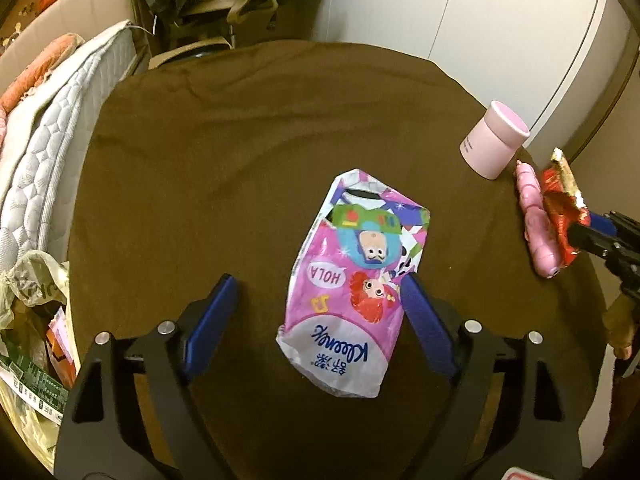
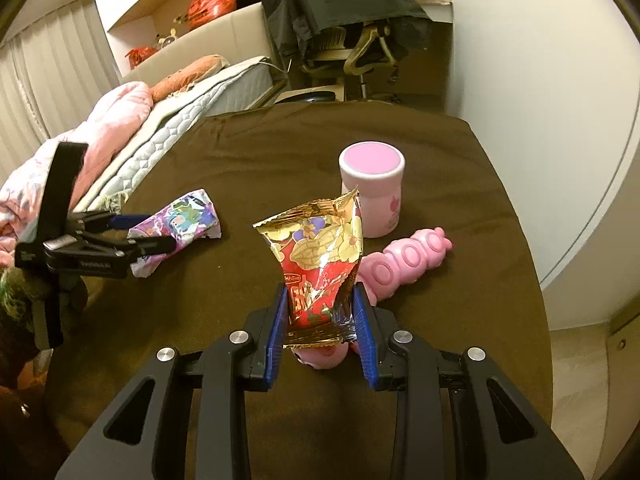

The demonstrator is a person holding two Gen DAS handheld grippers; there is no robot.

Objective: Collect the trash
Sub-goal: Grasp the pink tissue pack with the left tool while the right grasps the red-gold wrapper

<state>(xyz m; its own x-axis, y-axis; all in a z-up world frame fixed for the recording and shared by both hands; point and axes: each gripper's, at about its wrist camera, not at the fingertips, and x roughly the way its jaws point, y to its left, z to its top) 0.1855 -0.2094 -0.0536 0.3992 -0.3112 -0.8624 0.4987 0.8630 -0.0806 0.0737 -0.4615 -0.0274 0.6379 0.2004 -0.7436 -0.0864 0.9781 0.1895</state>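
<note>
Wrappers: one gripped, one pending

Right gripper (image 2: 320, 312) is clamped on the red-and-gold snack wrapper (image 2: 320, 264), lifted clear of the brown table (image 2: 460, 152). Left gripper (image 1: 316, 304) stands spread wide over the tissue packet (image 1: 352, 280), which lies flat between the fingers, not yet pinched. Risk: thin film on soft cloth. I may snag the cloth or slide over the packet. The pink toy (image 2: 408, 260) and the pink jar (image 2: 372, 188) sit near my right gripper; a careless swing could knock them.
</note>
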